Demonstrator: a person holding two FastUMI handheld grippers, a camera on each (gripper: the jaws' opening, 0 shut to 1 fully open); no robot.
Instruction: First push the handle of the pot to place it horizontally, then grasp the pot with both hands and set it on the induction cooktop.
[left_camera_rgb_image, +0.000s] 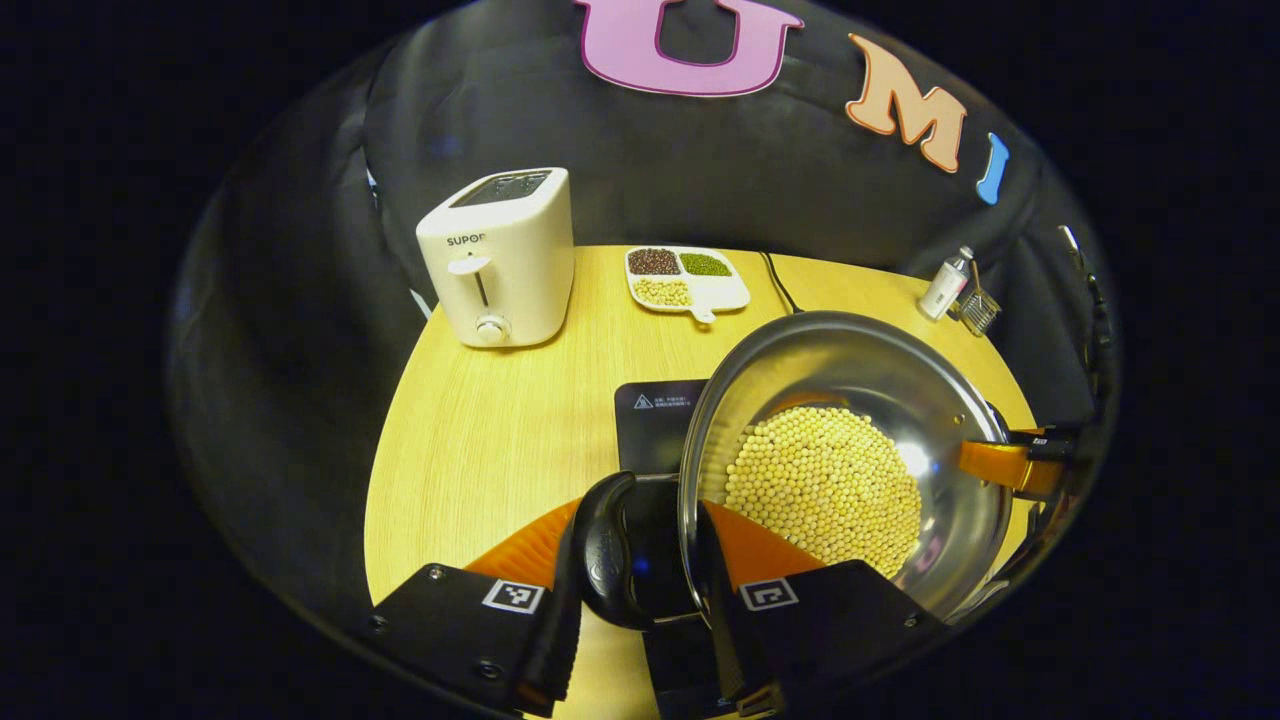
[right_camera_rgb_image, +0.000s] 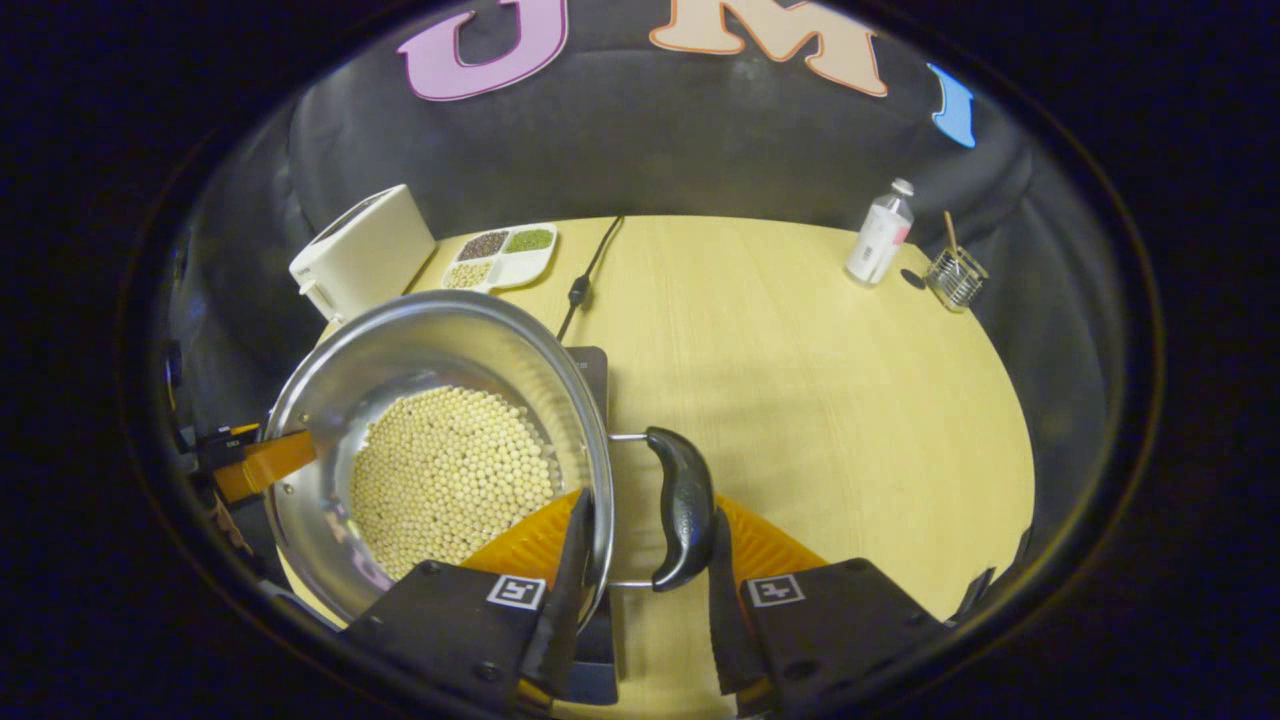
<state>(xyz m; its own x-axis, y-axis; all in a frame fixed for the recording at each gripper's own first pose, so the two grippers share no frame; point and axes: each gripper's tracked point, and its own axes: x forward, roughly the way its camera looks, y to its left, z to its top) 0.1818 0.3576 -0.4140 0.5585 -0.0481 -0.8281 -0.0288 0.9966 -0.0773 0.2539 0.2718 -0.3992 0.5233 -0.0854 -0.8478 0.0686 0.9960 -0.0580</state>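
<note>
over the cooktop: pot gripped at both handles

above the induction cooktop (left_camera_rgb_image: 655, 425) hangs one pot (left_camera_rgb_image: 850, 380) of pale beans (left_camera_rgb_image: 825, 485), held at opposite sides so it keeps level. left tongs (left_camera_rgb_image: 640, 600) clamp one black handle (left_camera_rgb_image: 605, 550); right tongs (right_camera_rgb_image: 640, 590) clamp the other handle (right_camera_rgb_image: 682, 505). beyond the cooktop on the desk (right_camera_rgb_image: 800, 380): one toaster (left_camera_rgb_image: 500, 255), one divided dish (left_camera_rgb_image: 685, 278).
</note>
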